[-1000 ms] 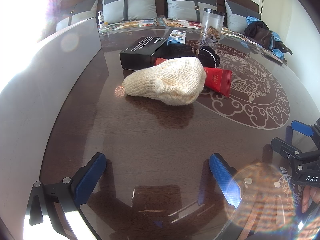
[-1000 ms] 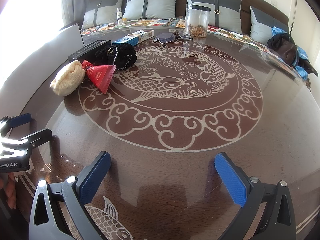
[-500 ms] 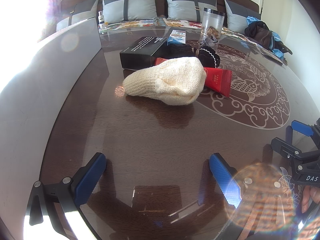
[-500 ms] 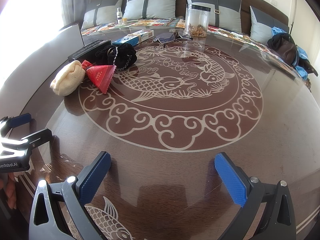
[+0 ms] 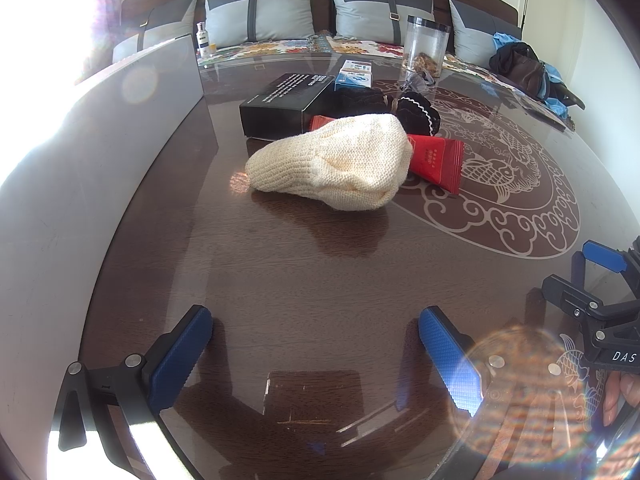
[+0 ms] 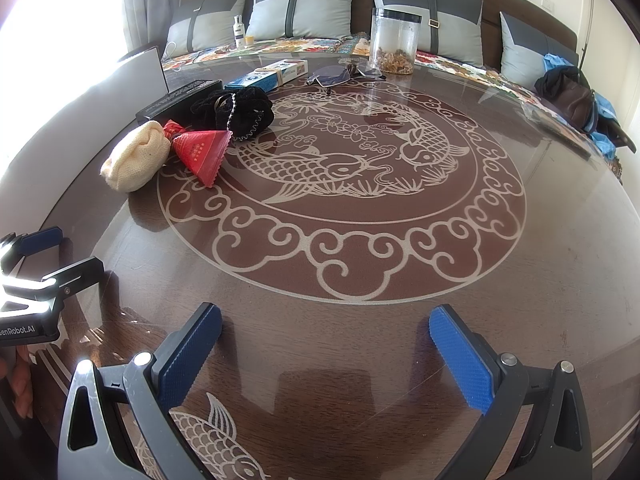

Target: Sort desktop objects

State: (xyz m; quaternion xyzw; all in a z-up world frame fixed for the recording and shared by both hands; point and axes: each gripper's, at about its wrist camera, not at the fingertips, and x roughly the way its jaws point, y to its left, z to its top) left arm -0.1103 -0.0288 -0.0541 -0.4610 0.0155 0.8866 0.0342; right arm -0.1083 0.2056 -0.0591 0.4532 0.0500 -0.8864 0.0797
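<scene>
While untouched: one hat [image 5: 336, 162], one packet [image 5: 434, 158].

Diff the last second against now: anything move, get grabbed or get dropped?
Nothing visibly changed. Both claws, left and right, hang open and empty above the table. The cream knit hat, red packet and black box lie untouched in the same cluster.
</scene>
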